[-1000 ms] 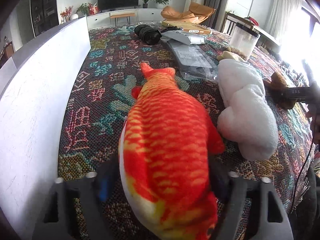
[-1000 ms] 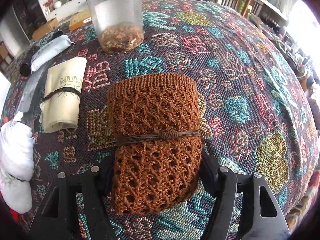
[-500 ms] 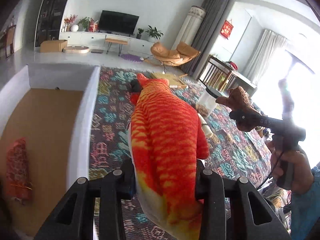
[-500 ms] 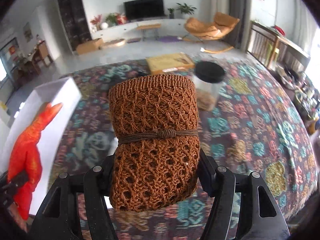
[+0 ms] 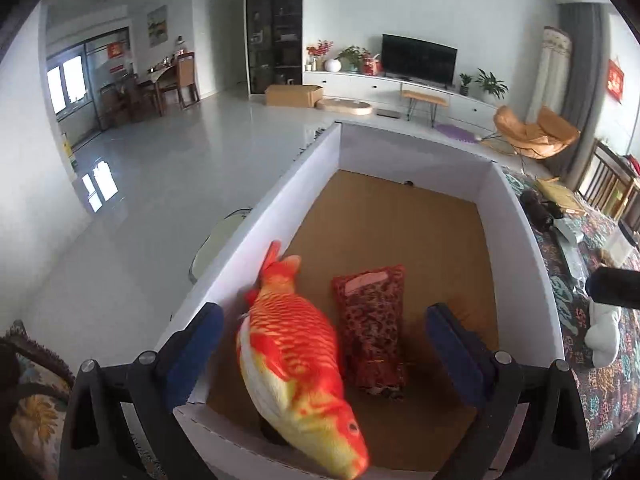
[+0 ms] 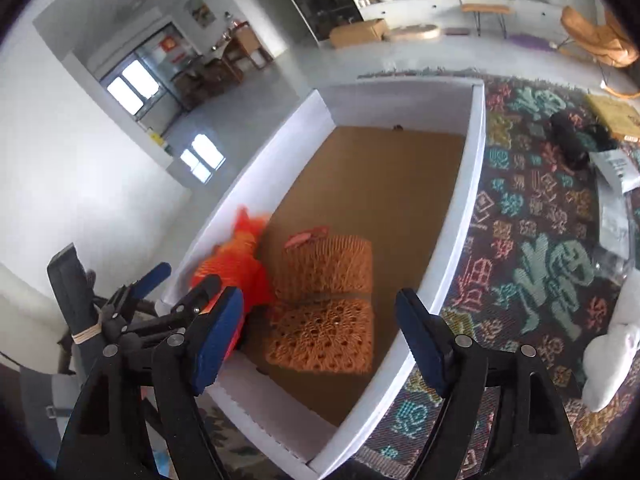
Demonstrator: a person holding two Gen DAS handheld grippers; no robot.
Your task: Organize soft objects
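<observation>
Both grippers' jaws have just been opening: the left gripper (image 5: 324,350) stands wide around the plush fish (image 5: 298,364), tail toward 11 o'clock in the white box (image 5: 520,216), while the right gripper (image 6: 320,332) gapes at the knitted roll (image 6: 324,300) at 12 o'clock.

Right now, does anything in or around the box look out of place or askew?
Nothing looks damaged or spilled. The fish toy is tilted, its tail against the box's left wall and its head over the near edge, clear of both pads of the left gripper.

Orange plush fish (image 5: 296,364), brown knit roll (image 6: 324,312), inside white box (image 5: 520,240)
</observation>
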